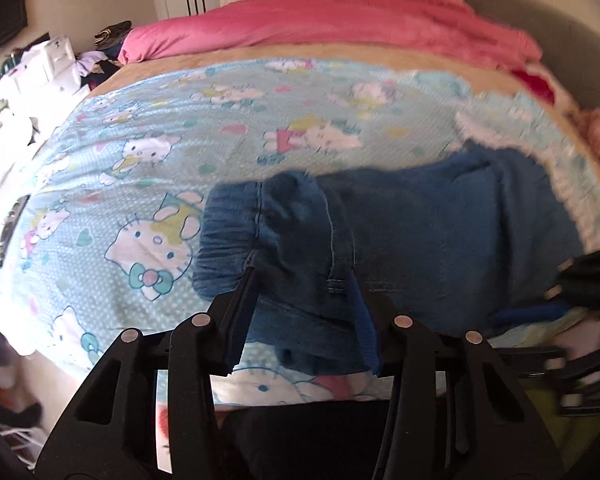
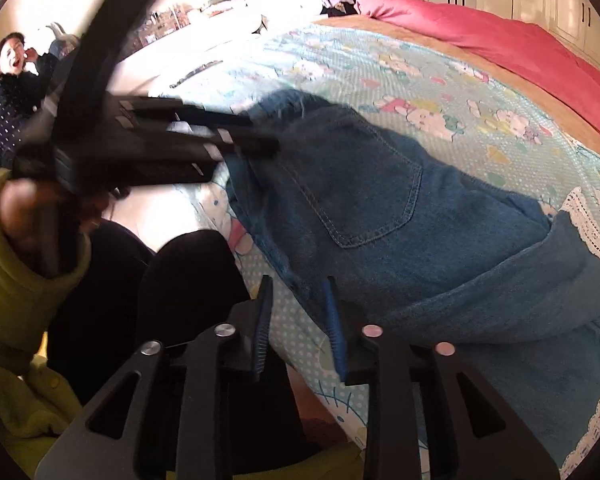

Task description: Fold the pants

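Note:
Blue denim pants (image 1: 420, 232) lie folded on a light-blue cartoon-cat bedspread (image 1: 148, 152), elastic waistband to the left. My left gripper (image 1: 302, 280) is open, its jaws apart around the waistband edge, denim between them but not pinched. In the right wrist view the pants (image 2: 380, 208) show a back pocket. My right gripper (image 2: 298, 292) is open over the pants' near edge, nothing clamped. The left gripper (image 2: 256, 136) shows blurred at the waistband, held by a hand in a green sleeve.
A pink duvet (image 1: 332, 20) lies across the far side of the bed. A grey headboard (image 1: 540, 28) is at the right. White drawers and clutter (image 1: 48, 64) stand left of the bed. A second person (image 2: 12, 80) sits at the far left.

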Demonstrator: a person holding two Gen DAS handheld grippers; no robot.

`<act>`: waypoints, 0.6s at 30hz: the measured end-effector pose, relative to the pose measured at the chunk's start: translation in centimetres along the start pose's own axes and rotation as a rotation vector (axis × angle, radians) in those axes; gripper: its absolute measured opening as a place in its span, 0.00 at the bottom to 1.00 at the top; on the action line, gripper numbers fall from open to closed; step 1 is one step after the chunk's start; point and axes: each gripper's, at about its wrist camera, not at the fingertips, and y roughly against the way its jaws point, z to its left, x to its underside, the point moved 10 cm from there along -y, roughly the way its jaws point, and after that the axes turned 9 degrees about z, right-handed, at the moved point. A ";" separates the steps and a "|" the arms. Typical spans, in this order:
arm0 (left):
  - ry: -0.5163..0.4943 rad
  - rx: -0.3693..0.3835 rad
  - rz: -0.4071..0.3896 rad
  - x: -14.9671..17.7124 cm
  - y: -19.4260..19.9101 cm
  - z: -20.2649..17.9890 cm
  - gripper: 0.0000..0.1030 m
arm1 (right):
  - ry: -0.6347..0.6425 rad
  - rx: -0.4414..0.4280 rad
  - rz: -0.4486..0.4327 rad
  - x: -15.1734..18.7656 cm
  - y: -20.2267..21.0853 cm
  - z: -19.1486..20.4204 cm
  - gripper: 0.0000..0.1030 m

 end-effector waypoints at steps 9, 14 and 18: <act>0.035 0.072 0.028 2.3 -1.2 0.4 0.37 | -0.143 0.019 -0.012 -0.6 -0.5 -3.0 0.48; 0.038 0.076 0.022 2.4 -1.4 0.3 0.37 | -0.198 0.035 0.100 1.2 -3.5 -4.1 0.50; 0.089 0.141 -0.025 2.0 0.4 0.3 0.37 | -0.207 0.012 0.037 0.4 -1.3 -4.3 0.50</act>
